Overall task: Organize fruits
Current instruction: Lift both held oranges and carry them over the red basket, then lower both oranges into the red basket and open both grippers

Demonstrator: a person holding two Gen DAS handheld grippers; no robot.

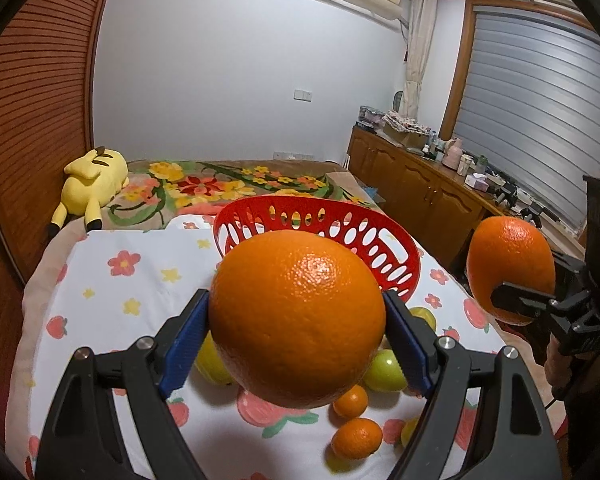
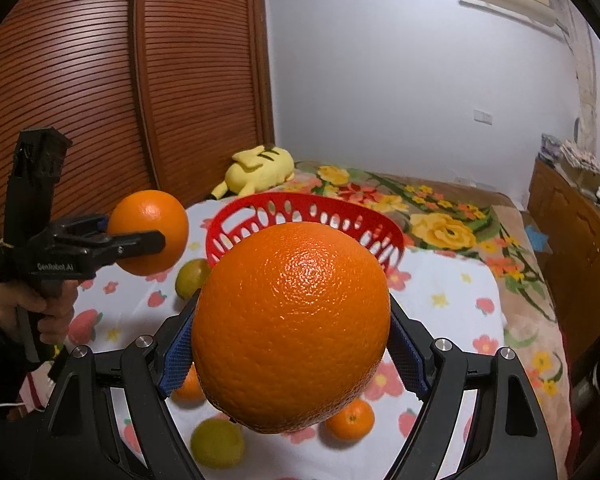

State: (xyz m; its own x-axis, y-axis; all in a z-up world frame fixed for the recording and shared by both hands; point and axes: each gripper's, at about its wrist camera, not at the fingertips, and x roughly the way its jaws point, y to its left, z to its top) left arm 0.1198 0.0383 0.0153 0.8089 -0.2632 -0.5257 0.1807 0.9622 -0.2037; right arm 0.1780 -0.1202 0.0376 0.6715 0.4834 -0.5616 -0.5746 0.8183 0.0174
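aloft, two round pebbly-skinned oranges [image 1: 296, 320] [image 2: 292, 328] before perforated red plastic basket [image 1: 396, 256]

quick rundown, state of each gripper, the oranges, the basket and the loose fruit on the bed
left gripper: shut on an orange, held in the air
left orange: clamped between blue pads
right gripper: shut on the other orange, in the air
right orange: clamped
red basket: on the sheet, contents hidden
small oranges: loose on the sheet
green fruits: loose on the sheet
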